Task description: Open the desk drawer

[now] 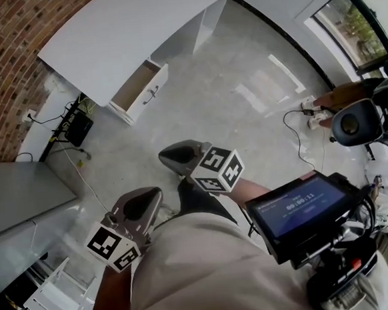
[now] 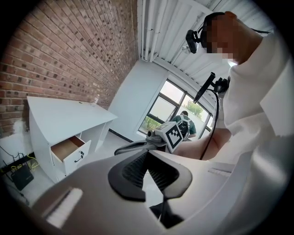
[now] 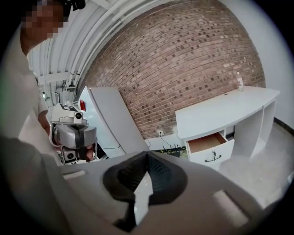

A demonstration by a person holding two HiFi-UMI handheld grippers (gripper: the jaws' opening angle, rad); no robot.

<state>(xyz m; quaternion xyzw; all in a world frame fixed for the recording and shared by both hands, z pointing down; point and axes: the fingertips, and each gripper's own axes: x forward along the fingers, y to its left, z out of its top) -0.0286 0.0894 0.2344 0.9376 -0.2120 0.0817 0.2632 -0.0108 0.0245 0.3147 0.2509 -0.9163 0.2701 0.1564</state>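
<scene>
The white desk (image 1: 124,29) stands against the brick wall at the top of the head view. Its drawer (image 1: 139,92) is pulled out, showing a bare wooden inside and a dark handle on the front. The drawer (image 2: 69,153) also shows at the left of the left gripper view, and the drawer (image 3: 210,149) at the right of the right gripper view. My left gripper (image 1: 156,195) and right gripper (image 1: 166,157) hang close to my body, well away from the desk. Both are shut with nothing between their pads.
A black box with tangled cables (image 1: 78,126) lies on the floor left of the desk. A grey cabinet (image 1: 17,198) stands at the left. A camera rig (image 1: 358,121) and a screen device (image 1: 298,206) are at the right. A person (image 2: 184,123) stands by the windows.
</scene>
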